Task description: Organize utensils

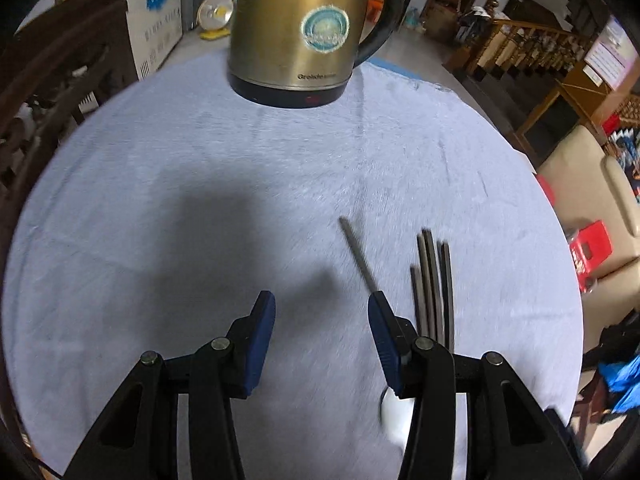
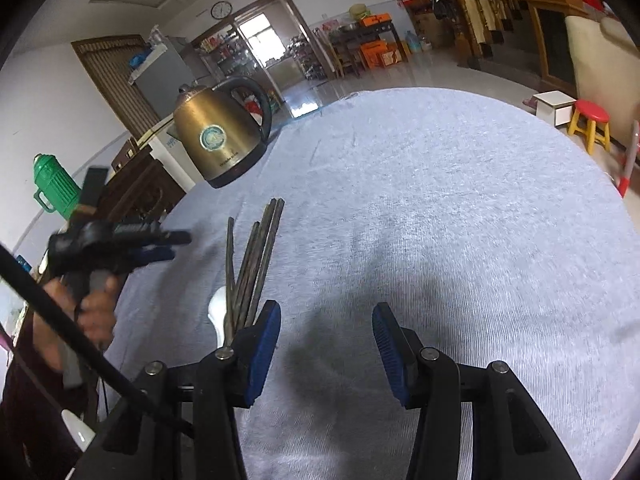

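A round surface (image 1: 200, 160) covered in pale blue-grey cloth carries a small set of utensils. Several dark chopsticks (image 1: 434, 284) lie together in a loose bundle near the close edge, and one more chopstick (image 1: 358, 254) lies apart just beside them, angled away. A white spoon (image 1: 394, 412) rests by the bundle's near end, partly hidden. A brass-coloured electric kettle (image 1: 300, 28) stands at the far side, well apart from the utensils.

The left hand-held gripper (image 1: 322, 316) hangs above bare cloth with its blue pads spread and nothing between them; the lone chopstick runs up to its right pad. The right hand-held gripper (image 2: 326, 328) is likewise spread and empty, with the bundle just beside its left pad.

The chopsticks look thin, stiff, light and smooth, so they would likely roll or slip; pinching across the middle of the bundle seems safest. The spoon looks ceramic, so probably brittle and slick; its handle is the sensible hold.

The left wrist view shows the lone chopstick set apart clearly. The right wrist view shows the bundle fanning at its far ends, the spoon's shape (image 2: 218, 312), and a person's hand (image 2: 94, 312) holding the left hand-held gripper (image 2: 168, 246).
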`<action>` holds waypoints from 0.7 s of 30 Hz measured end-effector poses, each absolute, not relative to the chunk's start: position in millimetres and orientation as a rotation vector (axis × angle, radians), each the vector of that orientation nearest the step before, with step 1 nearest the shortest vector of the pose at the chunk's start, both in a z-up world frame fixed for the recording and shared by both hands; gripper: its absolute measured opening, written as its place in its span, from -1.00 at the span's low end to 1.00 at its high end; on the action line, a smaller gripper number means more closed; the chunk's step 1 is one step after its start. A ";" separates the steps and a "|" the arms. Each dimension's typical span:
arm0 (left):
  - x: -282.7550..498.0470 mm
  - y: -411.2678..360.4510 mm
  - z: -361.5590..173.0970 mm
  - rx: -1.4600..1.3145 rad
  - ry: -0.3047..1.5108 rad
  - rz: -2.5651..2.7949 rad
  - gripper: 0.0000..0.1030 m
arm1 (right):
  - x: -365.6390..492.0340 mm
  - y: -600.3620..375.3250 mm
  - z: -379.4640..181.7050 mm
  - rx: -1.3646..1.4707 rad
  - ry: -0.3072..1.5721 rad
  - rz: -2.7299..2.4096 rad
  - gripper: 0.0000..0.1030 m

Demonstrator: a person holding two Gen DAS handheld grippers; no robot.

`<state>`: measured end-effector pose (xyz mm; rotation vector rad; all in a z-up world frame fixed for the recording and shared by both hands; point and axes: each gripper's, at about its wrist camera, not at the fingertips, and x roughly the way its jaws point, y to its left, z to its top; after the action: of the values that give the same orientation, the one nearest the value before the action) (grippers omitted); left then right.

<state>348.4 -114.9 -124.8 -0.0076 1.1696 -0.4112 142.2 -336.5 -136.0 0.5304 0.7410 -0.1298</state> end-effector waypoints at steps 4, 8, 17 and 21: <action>367.4 -136.4 -138.4 -0.026 1.227 -0.419 -0.19 | 173.1 -348.0 -137.7 0.560 0.788 -0.056 -0.01; 380.8 -151.2 -153.1 -0.035 1.286 -0.414 -0.52 | 228.8 -360.3 -140.1 0.601 0.869 0.016 -0.11; 388.7 -164.9 -155.8 0.026 1.262 -0.419 -0.86 | 335.7 -354.1 -151.1 0.614 1.015 0.069 -0.36; 389.8 -163.6 -152.8 0.045 1.255 -0.438 -0.89 | 359.7 -349.3 -160.6 0.601 1.070 0.039 -0.41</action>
<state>389.8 -163.6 -152.8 0.0451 1.2550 -0.4382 359.7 -349.3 -160.6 0.6005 1.0704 0.0394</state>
